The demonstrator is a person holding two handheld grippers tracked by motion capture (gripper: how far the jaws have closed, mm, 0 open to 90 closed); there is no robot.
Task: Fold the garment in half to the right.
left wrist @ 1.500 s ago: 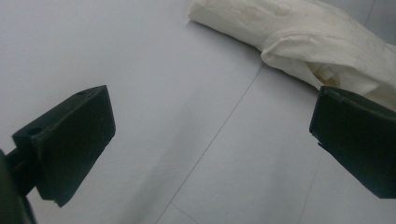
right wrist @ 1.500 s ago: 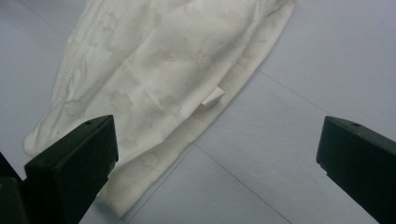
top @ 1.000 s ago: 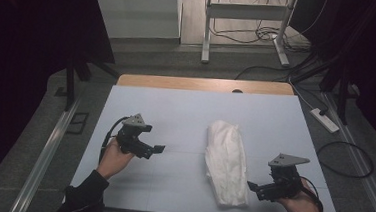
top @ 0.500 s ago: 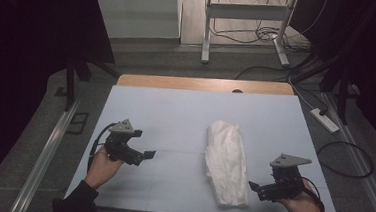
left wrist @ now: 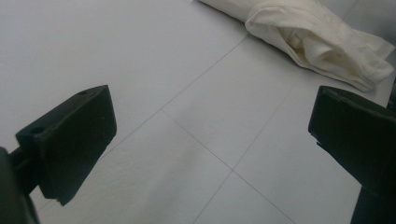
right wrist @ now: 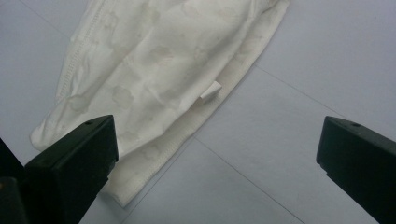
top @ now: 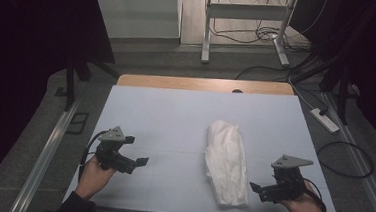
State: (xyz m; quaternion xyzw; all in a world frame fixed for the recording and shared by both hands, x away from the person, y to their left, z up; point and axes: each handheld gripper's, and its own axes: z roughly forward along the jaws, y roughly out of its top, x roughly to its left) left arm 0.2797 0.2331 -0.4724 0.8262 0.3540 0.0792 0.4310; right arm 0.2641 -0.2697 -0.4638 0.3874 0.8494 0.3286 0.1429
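- High view: my left gripper [top: 142, 161] sits low over the near-left part of the table [top: 175, 115], held in the left hand [top: 93, 174], jaws aimed toward the middle of the table.
- Left gripper view: jaws stand wide apart with nothing between them, just bare table surface with thin seam lines crossing it.
- My right gripper [top: 256, 188] is at the near-right corner, in the right hand [top: 304, 207], jaws aimed left toward the cloth.
- Right gripper view: jaws likewise spread wide, nothing clamped. I see the cloth's near end lying ahead of them, closer to one jaw than the other.
- The white cloth [top: 228, 161] lies folded into a long bundle, right of centre on the table, running from mid-table toward the near edge. It lies flat, touched by neither gripper.
- Right gripper view shows a hemmed edge and a small white tag [right wrist: 210, 91] on the cloth.
- Left gripper sits well apart from the cloth; right gripper is near its lower end.
- No containers on the table; the cloth rests directly on the surface.
- Beyond the table: a white power strip [top: 325, 120] on the floor to the right.
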